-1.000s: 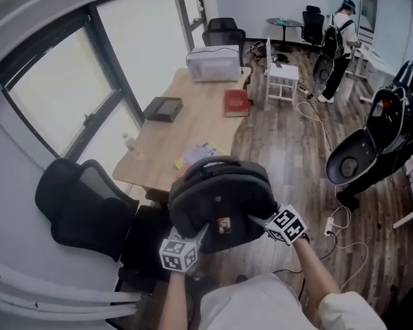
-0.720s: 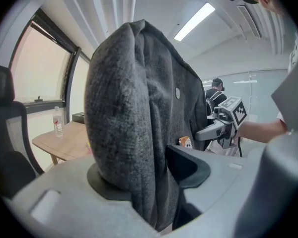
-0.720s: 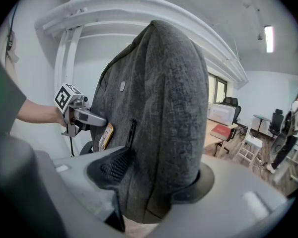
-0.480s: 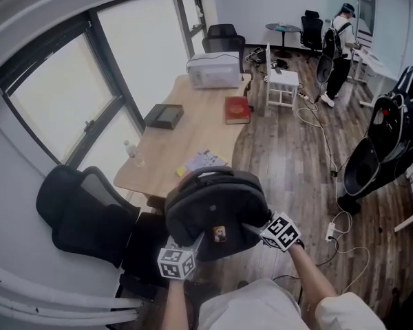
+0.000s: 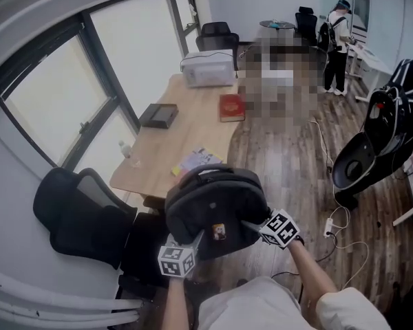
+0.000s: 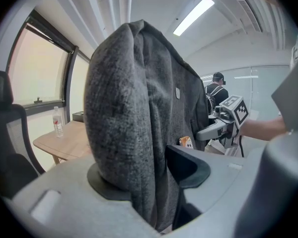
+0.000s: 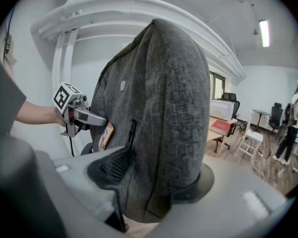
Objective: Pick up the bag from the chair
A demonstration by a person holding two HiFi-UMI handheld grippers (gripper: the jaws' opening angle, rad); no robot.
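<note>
The bag (image 5: 217,205) is a dark grey backpack of coarse, felt-like cloth, rounded at the top, with a small orange tag (image 5: 222,232) hanging on the side that faces the person. It is held up in the air in front of the person, between the two tools and just past the near end of the wooden table (image 5: 193,126). A black office chair (image 5: 76,212) stands to its left.

The left gripper (image 5: 195,243) has its jaws about half apart and clamped on a thick fold of the bag's lower edge. The right gripper (image 5: 253,224) grips the opposite edge the same way, its jaws a little wider.

The head view alone gives the layout: a red book (image 5: 231,107), a white box (image 5: 208,69) and a flat black case (image 5: 158,115) lie on the table, and a person (image 5: 337,40) stands at the far end of the room.

The left gripper view shows what the head view cannot — the cloth (image 6: 139,108) pressed between the left gripper's (image 6: 149,182) two dark pads. It also shows a water bottle (image 6: 58,121) at the table's edge by the window, and the right gripper (image 6: 223,125) reaching in from the far side.

The right gripper view shows the bag (image 7: 164,118) from the other flank, pinched between the right gripper's (image 7: 154,177) ribbed pads — with a black zip pull beside the tag (image 7: 106,135) and the left gripper (image 7: 77,114) beyond.
</note>
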